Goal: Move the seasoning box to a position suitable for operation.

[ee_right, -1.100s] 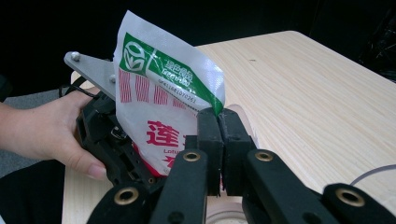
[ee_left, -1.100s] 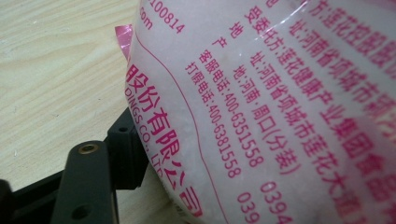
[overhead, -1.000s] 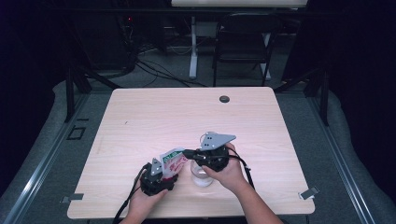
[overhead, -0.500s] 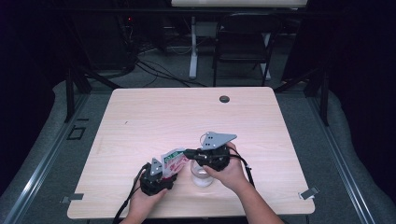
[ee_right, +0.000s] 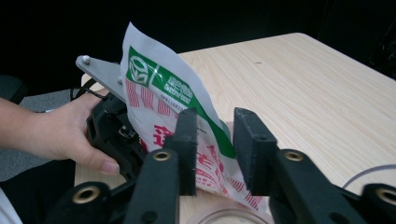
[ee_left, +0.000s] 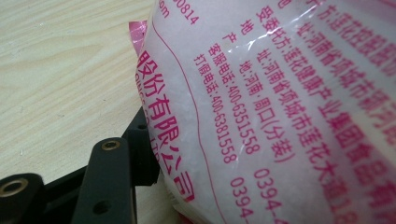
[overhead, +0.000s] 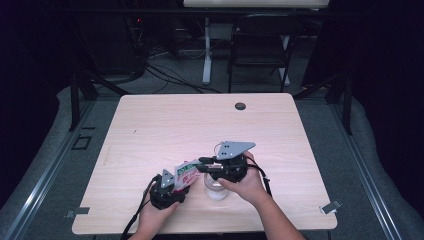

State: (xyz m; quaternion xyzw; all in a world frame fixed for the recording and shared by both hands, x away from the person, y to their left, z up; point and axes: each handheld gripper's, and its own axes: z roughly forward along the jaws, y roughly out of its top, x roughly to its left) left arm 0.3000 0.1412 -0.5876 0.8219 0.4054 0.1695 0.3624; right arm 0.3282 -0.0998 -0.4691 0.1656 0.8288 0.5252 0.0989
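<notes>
A white plastic bag with green and red print stands tilted above the table, printed side close up in the left gripper view. My left gripper is shut on its lower part, one black finger pressed against the film; its jaws have just been closing a little further. My right gripper, under a grey plate, is open at the bag's top corner. Its jaws have just been opening; the bag's edge lies between them, unpressed. A clear glass cup sits below.
A small black round cap lies near the table's far edge. A dark chair and cables stand on the floor beyond. Metal clips sit at the table's front corners. Both hands work near the front edge.
</notes>
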